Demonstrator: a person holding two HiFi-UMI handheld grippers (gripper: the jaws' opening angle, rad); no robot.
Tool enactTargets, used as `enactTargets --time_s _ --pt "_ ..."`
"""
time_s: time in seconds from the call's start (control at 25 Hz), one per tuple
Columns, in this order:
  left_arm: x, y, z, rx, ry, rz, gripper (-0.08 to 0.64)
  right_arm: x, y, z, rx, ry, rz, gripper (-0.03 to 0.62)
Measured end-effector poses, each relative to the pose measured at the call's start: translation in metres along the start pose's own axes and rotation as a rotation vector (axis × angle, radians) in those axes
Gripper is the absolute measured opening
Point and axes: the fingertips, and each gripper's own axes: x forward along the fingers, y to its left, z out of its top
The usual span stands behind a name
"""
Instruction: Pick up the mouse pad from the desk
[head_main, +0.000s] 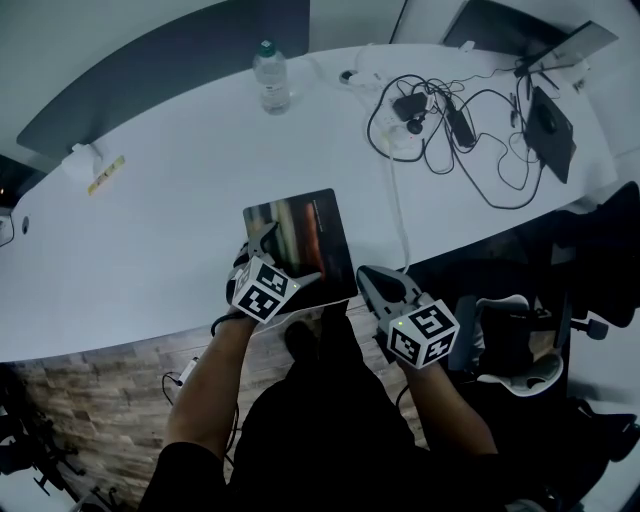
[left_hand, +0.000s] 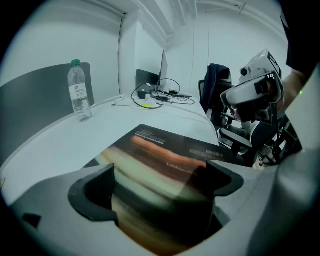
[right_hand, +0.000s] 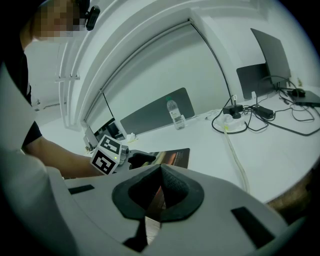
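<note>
The mouse pad (head_main: 305, 232), dark with blurred orange and pale streaks, lies at the white desk's (head_main: 150, 230) near edge and sticks out a little over it. My left gripper (head_main: 285, 258) stands open over the pad's near left part, its jaws spread wide on either side of the printed surface (left_hand: 165, 155). My right gripper (head_main: 366, 277) is shut on the pad's near right edge; a thin strip of the pad (right_hand: 156, 197) shows pinched between its pads. The right gripper view also shows the left gripper (right_hand: 134, 160) resting at the pad (right_hand: 176, 157).
A water bottle (head_main: 271, 77) stands at the desk's far side by a grey partition (head_main: 170, 70). Tangled cables with a power strip (head_main: 430, 120) and a laptop (head_main: 550, 130) lie at the back right. An office chair (head_main: 510, 340) stands right of the person.
</note>
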Motion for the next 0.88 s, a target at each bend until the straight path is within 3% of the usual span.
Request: enactTargets --time_s 0.48,0.52,0.64,0.68,0.88 --pt "0.0 0.007 -0.001 -0.027 0.001 0.02 0.556 -0.009 0.002 0.005 -0.003 0.005 0.001 0.005" --pt "-0.003 0.012 0.001 -0.044 -0.002 0.04 0.536 -0.011 0.002 0.008 -0.007 0.004 0.0 0.005" --pt "-0.015 0.037 0.008 -0.11 -0.018 0.112 0.268 -0.016 0.001 0.014 -0.022 0.005 -0.004 0.005" --pt "-0.016 0.041 0.008 -0.118 -0.019 0.119 0.234 -0.016 0.0 0.016 -0.025 0.005 -0.004 0.005" --pt "-0.017 0.042 0.008 -0.127 -0.015 0.111 0.219 -0.014 0.0 0.025 -0.027 0.006 0.006 0.005"
